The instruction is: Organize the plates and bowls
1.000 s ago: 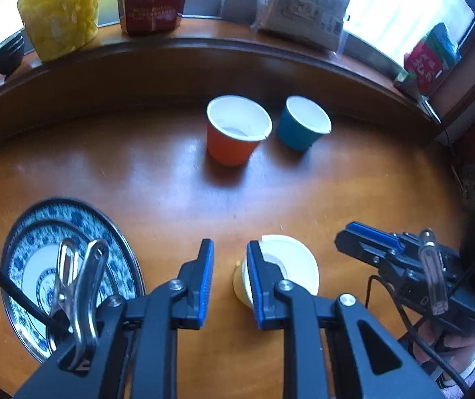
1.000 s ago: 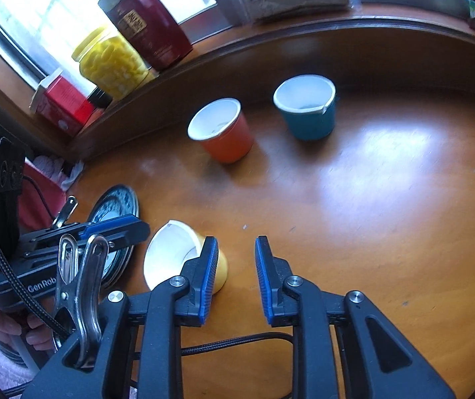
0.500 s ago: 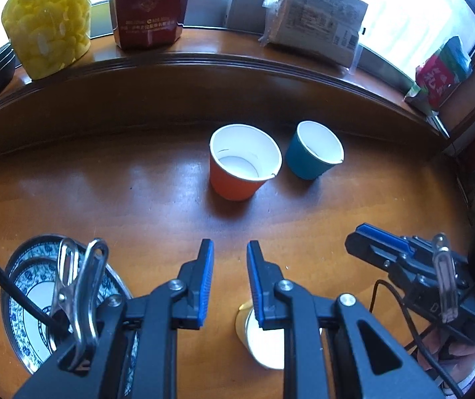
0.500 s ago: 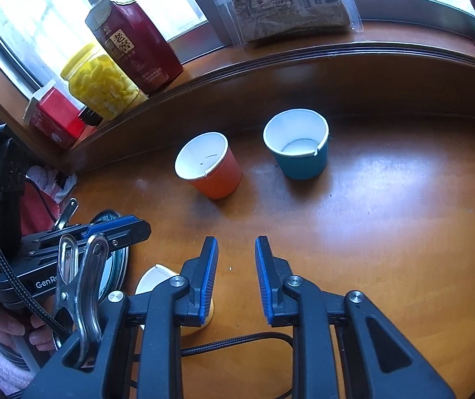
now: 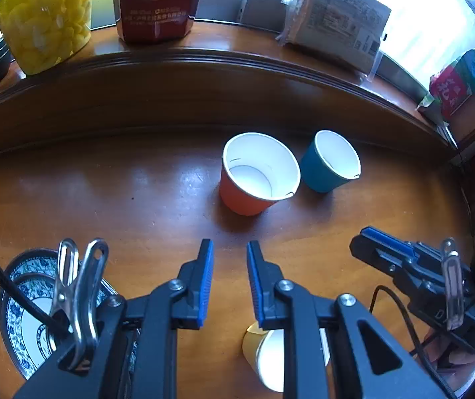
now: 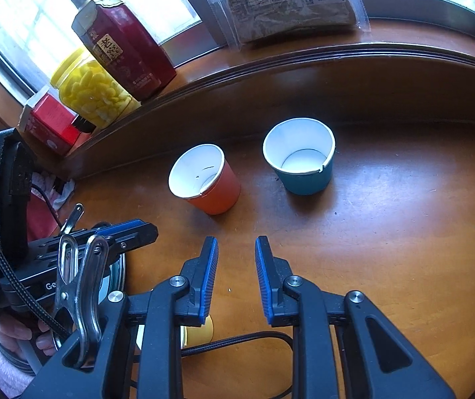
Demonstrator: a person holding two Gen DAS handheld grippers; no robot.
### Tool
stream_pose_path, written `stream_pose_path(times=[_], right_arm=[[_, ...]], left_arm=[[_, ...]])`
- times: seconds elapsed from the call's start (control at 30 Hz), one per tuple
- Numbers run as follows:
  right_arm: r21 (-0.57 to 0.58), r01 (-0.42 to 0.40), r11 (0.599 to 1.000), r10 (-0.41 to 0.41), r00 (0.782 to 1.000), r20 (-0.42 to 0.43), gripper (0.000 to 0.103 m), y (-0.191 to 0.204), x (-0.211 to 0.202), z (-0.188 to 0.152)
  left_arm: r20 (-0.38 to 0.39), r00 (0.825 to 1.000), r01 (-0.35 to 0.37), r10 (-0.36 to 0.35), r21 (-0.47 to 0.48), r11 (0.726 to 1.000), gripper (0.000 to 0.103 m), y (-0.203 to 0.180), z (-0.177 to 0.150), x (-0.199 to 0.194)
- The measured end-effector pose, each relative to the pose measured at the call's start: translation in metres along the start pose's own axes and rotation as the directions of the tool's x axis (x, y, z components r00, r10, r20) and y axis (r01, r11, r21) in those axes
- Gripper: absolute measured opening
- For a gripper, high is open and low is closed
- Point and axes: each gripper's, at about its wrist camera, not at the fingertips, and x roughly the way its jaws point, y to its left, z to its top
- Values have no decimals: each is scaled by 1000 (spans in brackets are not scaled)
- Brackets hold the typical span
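Both grippers have slid toward the sill; yellow cup now sits under the left gripper instead of ahead of it. L fingers stand at a narrow gap, nothing between them; right gripper likewise, empty. Orange cup & blue cup stand upright just beyond, side by side on the worktop. Blue-patterned plates lie stacked at L.

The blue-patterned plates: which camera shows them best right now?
The left wrist view: the blue-patterned plates sit at lower left with rim and pattern visible, partly behind a metal clip. The right wrist view shows only a sliver of rim behind the left tool.
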Motion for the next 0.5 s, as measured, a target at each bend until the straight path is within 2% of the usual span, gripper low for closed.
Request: stream_pose_path(times=[0.23,0.37,0.5], right_arm=[[36,68,997,-69,998,9,29,5,-2,-2],[39,120,992,-121,993,9,30,10,-3,-5],[51,126,991,-127,992,12,30,14,-4,-4]], left_arm=[[-12,999,46,-46,1,999,21,8,3,4],[-1,998,65,-65,32,997,23,9,7,4],[-3,998,70,-70,3,998,23,14,14,7]])
